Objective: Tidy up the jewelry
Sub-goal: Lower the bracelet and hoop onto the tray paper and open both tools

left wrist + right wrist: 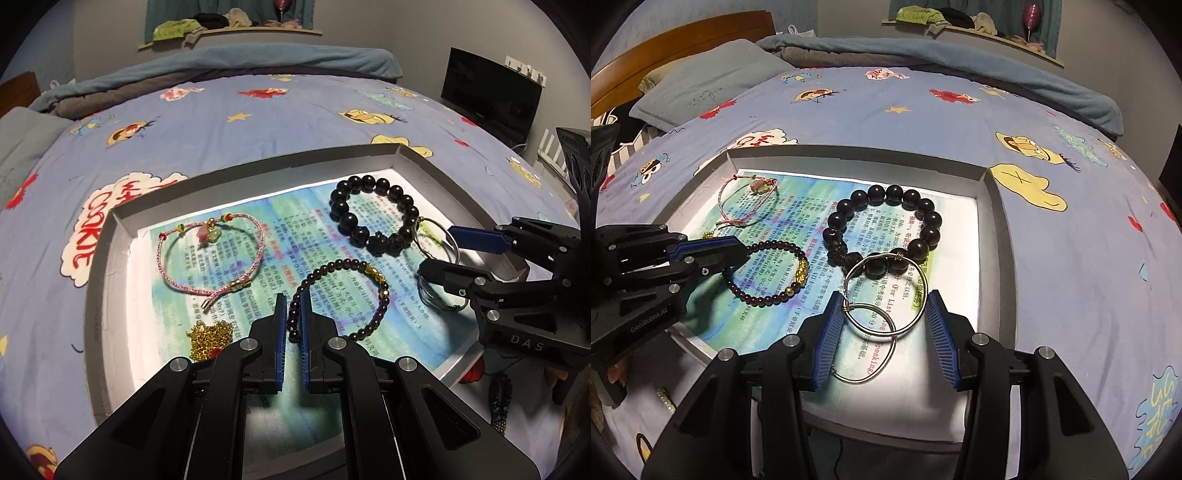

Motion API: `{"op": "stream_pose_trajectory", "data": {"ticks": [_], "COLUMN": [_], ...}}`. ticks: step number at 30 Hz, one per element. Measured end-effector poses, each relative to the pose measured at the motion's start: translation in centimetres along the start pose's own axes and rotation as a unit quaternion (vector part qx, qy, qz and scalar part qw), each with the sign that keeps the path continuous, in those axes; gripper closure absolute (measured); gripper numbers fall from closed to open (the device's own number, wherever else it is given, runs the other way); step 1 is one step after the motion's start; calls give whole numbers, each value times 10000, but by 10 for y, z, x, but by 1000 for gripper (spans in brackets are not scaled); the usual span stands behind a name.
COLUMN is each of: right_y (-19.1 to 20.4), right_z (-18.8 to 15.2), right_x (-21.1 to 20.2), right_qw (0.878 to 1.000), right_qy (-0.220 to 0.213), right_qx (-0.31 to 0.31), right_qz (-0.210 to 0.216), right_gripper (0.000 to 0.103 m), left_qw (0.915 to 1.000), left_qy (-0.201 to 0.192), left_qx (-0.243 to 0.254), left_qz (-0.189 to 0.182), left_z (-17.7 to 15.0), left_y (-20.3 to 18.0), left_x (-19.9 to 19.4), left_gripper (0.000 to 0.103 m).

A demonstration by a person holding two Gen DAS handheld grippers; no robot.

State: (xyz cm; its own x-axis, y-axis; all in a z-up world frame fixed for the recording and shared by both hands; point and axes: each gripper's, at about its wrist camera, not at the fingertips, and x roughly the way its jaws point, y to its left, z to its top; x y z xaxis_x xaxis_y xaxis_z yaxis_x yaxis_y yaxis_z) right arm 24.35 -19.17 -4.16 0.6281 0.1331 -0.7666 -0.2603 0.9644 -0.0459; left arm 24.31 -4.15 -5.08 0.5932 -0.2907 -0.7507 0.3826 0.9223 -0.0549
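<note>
The left tool (293,314) is seen closed on the near edge of the purple bead bracelet (343,295), which lies on the printed sheet (258,258) inside the grey tray (122,221) on the bed (258,122). The right tool (884,325) is held part-open around the silver wire bangles (882,295); whether its pads press on them cannot be told. The black bead bracelet (886,221), pink cord bracelet (207,258) and gold chain (212,338) are laid in the same tray.
</note>
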Motion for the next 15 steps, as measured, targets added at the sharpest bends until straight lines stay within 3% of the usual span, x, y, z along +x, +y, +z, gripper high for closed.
{"op": "stream_pose_trajectory", "data": {"ticks": [5, 8, 15], "right_y": [-1, -2, -3], "right_z": [-1, -2, -3], "right_x": [-2, -3, -6], "right_qw": [10000, 10000, 10000], "right_qy": [-37, -40, -50], "right_qx": [20, 27, 51], "right_qz": [-9, 22, -17], "right_gripper": [56, 56, 55], "left_qw": [10000, 9999, 9997], "left_qy": [-30, -46, -92], "left_qx": [62, 76, 172], "left_qz": [57, 68, 121], "left_z": [-2, -2, -2], "left_y": [-1, 0, -3], "left_x": [-3, -5, -8], "left_gripper": [96, 84, 82]}}
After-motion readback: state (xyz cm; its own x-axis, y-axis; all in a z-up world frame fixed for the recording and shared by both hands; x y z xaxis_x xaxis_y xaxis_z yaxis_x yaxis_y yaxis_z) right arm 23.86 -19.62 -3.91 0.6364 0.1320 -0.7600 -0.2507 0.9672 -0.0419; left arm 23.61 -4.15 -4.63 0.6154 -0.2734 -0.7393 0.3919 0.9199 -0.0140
